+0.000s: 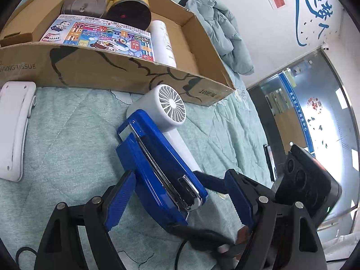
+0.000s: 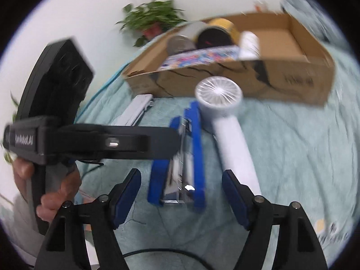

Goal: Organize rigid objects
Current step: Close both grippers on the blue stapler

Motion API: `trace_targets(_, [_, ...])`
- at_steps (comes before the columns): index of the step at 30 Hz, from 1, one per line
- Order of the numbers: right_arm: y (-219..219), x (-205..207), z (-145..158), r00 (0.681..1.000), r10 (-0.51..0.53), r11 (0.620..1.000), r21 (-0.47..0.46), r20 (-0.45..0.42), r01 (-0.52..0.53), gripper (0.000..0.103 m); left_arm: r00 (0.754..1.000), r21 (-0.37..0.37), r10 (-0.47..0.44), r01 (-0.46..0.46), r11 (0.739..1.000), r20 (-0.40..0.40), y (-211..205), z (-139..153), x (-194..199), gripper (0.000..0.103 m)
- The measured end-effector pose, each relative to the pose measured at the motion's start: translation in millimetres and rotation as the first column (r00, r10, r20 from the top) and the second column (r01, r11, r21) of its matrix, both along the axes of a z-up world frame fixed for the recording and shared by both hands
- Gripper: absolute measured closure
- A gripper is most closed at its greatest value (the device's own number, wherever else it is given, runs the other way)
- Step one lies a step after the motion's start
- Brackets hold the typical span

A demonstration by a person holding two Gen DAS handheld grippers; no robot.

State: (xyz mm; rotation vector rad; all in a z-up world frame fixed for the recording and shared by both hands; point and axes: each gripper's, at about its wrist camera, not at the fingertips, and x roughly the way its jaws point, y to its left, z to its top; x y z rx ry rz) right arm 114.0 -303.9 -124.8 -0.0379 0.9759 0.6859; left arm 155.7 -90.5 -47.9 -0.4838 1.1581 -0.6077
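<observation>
Left wrist view, left gripper (image 1: 177, 200): jaws are standing wide, straddling the near end of the blue stapler (image 1: 157, 166); the pads are not pressing on it.
Right wrist view, right gripper (image 2: 181, 196): jaws are standing wide and holding nothing; the stapler's near end is lying just ahead, between the fingers.
Stapler axis: running from near to far, slightly slanted, toward the cardboard box (image 1: 126, 72).
Nearer hand: the left gripper is judged nearer, since its fingers are already flanking the stapler.
White hair dryer (image 1: 166, 112): lying just beside the stapler on its right, head touching or nearly touching the box wall.
White flat device (image 1: 13, 130): resting well apart, toward the bedspread's left edge.
Bedspread (image 1: 67, 135): open room is showing left of the stapler.
Box interior: tins, a printed pack and a white bottle are filling the left part; the right end is staying bare.
</observation>
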Motion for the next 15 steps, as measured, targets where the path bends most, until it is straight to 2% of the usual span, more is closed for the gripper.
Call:
trace_targets(2, [10.9, -0.7, -9.0, 1.0, 0.015, 0.998, -0.056, -0.008, -0.015, 0.029, 1.0, -0.006, 0.002, -0.002, 1.0, -0.001, 0.9, -0.4, 1.6, 0.024])
trace_targets(4, [14.6, 4.2, -14.0, 1.0, 0.001, 0.998, -0.062, -0.01, -0.002, 0.031, 1.0, -0.004, 0.014, -0.014, 1.0, -0.013, 5.6, -3.0, 3.3, 0.026])
trace_targets(5, [14.4, 6.0, -15.5, 1.0, -0.014, 0.998, -0.061, -0.01, 0.014, 0.036, 1.0, -0.004, 0.02, -0.02, 1.0, -0.021, 6.1, -5.4, 6.0, 0.026])
trace_targets(6, [14.8, 7.2, -17.2, 1.0, -0.012, 0.998, -0.056, -0.026, 0.011, 0.051, 0.999, -0.008, 0.025, -0.025, 1.0, -0.032, 8.2, -8.0, 7.4, 0.026])
trace_targets(8, [16.4, 10.1, -20.5, 0.998, -0.021, 0.999, -0.032, -0.065, 0.019, 0.053, 0.999, -0.007, 0.022, -0.022, 1.0, -0.031, 9.5, -10.2, 7.4, 0.026])
trace_targets(12, [7.9, 17.2, -26.8, 0.982, -0.032, 0.994, 0.093, -0.186, 0.05, 0.055, 1.0, -0.02, 0.011, -0.011, 1.0, -0.019, 15.5, -6.8, 0.5, 0.026])
trace_targets(15, [-5.1, 24.1, -36.2, 0.942, -0.003, 0.959, 0.266, -0.336, 0.098, 0.055, 0.999, -0.008, 0.037, -0.037, 0.999, -0.003, 28.8, 0.4, -8.7, 0.026])
